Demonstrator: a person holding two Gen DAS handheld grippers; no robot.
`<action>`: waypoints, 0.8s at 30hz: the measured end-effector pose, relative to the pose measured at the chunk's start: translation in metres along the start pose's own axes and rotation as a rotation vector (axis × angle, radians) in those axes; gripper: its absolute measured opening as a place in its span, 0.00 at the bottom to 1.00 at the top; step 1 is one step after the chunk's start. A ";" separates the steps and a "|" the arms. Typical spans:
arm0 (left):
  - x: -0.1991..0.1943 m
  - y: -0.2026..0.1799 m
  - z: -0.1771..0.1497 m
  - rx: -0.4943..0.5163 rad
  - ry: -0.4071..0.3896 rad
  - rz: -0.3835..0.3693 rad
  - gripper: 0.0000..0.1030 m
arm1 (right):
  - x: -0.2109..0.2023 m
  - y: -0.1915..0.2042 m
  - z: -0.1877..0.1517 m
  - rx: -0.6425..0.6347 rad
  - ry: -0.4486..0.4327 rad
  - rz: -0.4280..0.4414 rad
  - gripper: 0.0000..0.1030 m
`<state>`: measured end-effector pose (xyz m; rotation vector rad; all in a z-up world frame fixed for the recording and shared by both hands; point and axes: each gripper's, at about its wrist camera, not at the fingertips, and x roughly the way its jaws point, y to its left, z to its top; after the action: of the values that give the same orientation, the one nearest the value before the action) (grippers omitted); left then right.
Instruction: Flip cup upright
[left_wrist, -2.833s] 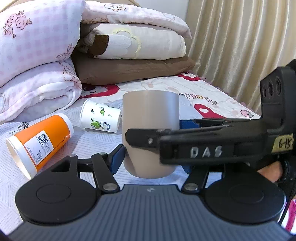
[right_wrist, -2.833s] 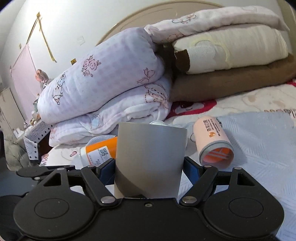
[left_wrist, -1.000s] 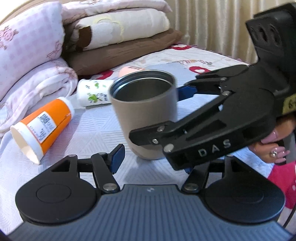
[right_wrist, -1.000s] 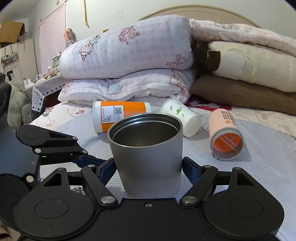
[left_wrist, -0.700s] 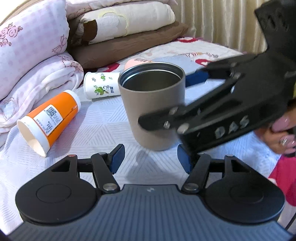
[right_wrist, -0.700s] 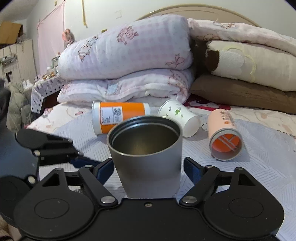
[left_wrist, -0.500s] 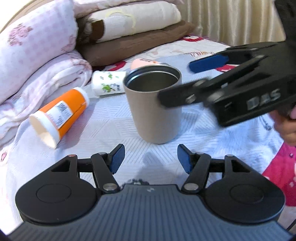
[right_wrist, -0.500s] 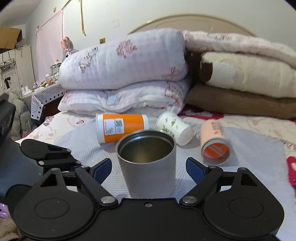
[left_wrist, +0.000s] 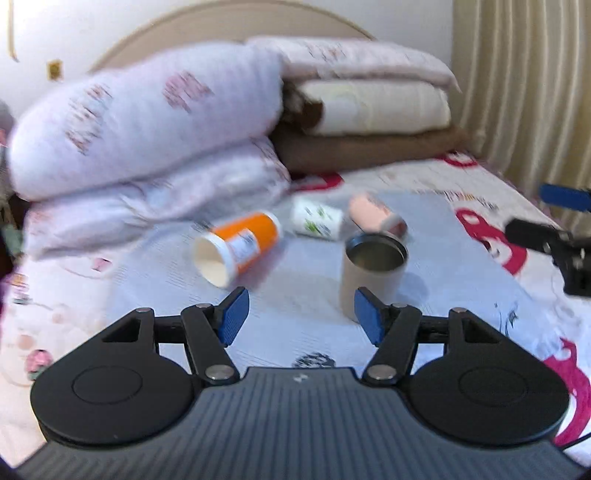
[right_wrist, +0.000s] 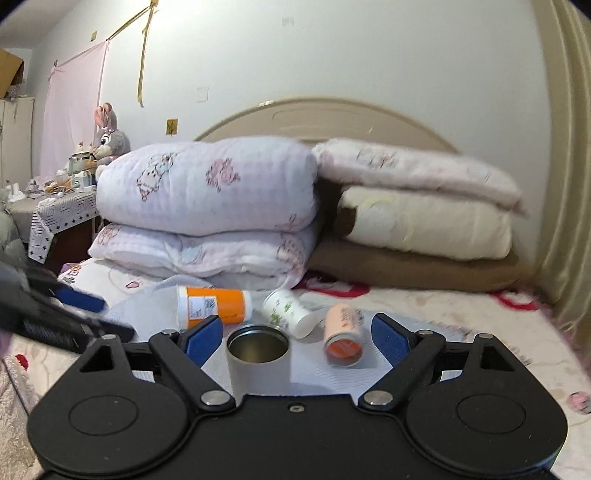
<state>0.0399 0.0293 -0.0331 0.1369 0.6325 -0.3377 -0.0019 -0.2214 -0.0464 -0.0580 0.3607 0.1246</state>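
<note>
A grey metal cup (left_wrist: 372, 277) stands upright on the bed sheet, mouth up; it also shows in the right wrist view (right_wrist: 257, 360). My left gripper (left_wrist: 301, 314) is open and empty, pulled back, with the cup just beyond its right finger. My right gripper (right_wrist: 295, 338) is open and empty, well back from the cup, which sits toward its left finger. The right gripper's tips show at the right edge of the left wrist view (left_wrist: 554, 221). The left gripper shows blurred at the left of the right wrist view (right_wrist: 62, 314).
An orange cup (left_wrist: 238, 248), a white cup with green print (left_wrist: 317, 218) and a pink cup (left_wrist: 376, 217) lie on their sides behind the metal cup. Folded quilts (right_wrist: 207, 206) and pillows (right_wrist: 424, 221) are stacked at the headboard. A curtain (left_wrist: 524, 92) hangs at the right.
Both grippers have opened, let go of the metal cup and drawn back and up. The cup, upside down 2.8 s ago, now stands upright on the sheet by itself.
</note>
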 end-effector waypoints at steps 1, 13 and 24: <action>-0.012 0.001 0.003 -0.013 -0.009 0.015 0.62 | -0.007 0.002 0.003 -0.012 -0.005 -0.019 0.88; -0.090 -0.008 0.003 -0.089 -0.050 0.168 0.73 | -0.082 0.025 0.030 0.023 -0.040 -0.135 0.94; -0.085 0.004 -0.012 -0.142 -0.038 0.204 0.94 | -0.085 0.043 0.021 0.084 0.007 -0.224 1.00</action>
<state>-0.0296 0.0586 0.0087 0.0583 0.5976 -0.0978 -0.0786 -0.1865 0.0022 -0.0151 0.3634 -0.1124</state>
